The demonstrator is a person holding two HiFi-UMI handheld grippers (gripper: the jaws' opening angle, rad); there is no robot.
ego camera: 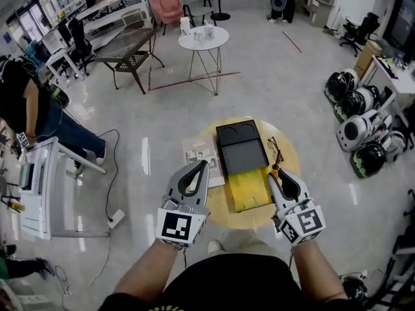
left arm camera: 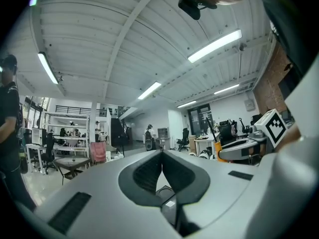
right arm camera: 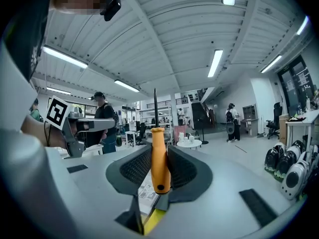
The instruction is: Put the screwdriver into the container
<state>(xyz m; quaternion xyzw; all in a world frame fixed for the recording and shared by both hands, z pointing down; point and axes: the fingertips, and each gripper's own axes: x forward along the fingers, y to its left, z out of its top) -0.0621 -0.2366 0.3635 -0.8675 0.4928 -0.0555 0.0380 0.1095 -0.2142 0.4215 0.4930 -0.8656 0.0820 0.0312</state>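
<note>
I have the screwdriver pinched by its orange handle in the right gripper, shaft pointing up and away from the camera, while the left gripper has its fingers pressed together on nothing. In the head view the right gripper sits at the lower right of the round table, just right of a yellow sheet, and the black container lies above that sheet, at the middle of the frame. To do this well, I judge I should carry the tool up and left across the sheet, tilt it so the shaft runs along the container's long lower compartment, bring it down low, and only then spread the fingers, so it does not bounce out. The left gripper should stay out of the way by the printed leaflet. Count: one screwdriver, one container, one yellow sheet, one leaflet, two grippers.
</note>
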